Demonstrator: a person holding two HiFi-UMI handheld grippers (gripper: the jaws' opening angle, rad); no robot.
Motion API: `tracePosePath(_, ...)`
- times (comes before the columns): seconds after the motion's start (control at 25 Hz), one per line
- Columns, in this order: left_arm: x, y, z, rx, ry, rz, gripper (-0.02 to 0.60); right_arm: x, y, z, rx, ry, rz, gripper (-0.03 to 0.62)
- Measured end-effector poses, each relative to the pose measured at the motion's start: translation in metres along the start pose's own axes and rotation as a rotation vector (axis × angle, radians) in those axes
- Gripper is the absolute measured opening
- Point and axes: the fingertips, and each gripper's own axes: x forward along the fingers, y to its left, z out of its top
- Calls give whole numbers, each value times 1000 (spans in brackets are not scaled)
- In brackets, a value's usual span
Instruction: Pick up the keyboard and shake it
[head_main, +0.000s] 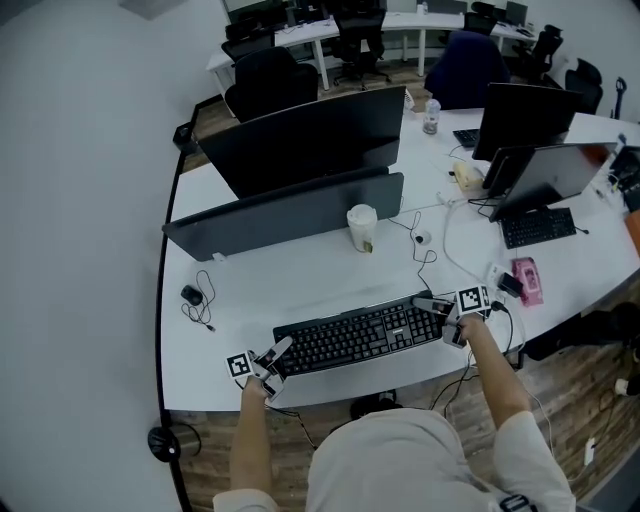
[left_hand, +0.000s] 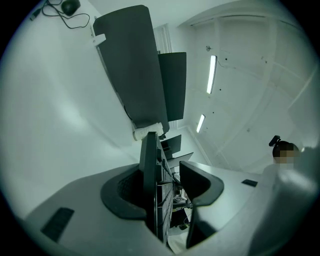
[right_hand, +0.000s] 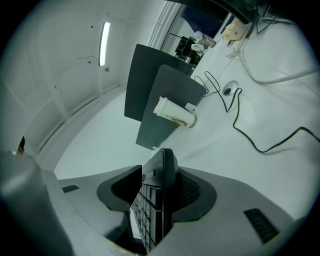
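Observation:
The black keyboard (head_main: 360, 335) lies flat on the white desk (head_main: 300, 270) near its front edge. My left gripper (head_main: 270, 364) is at the keyboard's left end and my right gripper (head_main: 445, 318) at its right end. In the left gripper view the keyboard (left_hand: 150, 170) stands edge-on between the jaws of the left gripper (left_hand: 165, 186): one pad lies next to its underside, the other stands clear of the keys. In the right gripper view the keyboard's end (right_hand: 163, 172) sits between the jaws of the right gripper (right_hand: 155, 189), with a gap on the key side. Both grippers are open.
A paper cup (head_main: 361, 227) stands behind the keyboard in front of two dark monitors (head_main: 300, 150). A mouse (head_main: 191, 294) with its cable lies at the left. Loose cables (head_main: 430, 255), a pink object (head_main: 527, 278) and a second keyboard (head_main: 537, 226) are to the right.

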Motion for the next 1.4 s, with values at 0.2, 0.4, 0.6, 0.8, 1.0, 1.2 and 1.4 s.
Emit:
tracePosePath(0.2, 2, 0, -3, -24, -5, -5, 219, -4, -6, -3, 19, -4, 8, 192)
tracePosePath(0.4, 3, 2, -4, -43, -7, -29, 219, -6, -7, -1, 30, 5, 3, 198)
tracePosePath(0.6, 8, 4, -4, -71, -7, -16, 219, -6, -12, 2, 25, 13, -26, 198)
tracePosePath(0.8, 6, 8, -5, -57, -6, -3, 219, -3, -11, 0, 10, 23, -28, 198)
tracePosePath(1.0, 4, 11, -3, -35, -11, 24, 188, -4, -5, 5, -5, 17, -21, 193)
tracePosePath(1.2, 0, 14, -4, -49, -26, 34, 132, -2, -1, 4, -15, 17, -26, 176)
tracePosePath(1.4, -1, 17, -6, -44, -24, 29, 132, -3, -2, 1, -8, 19, -32, 173)
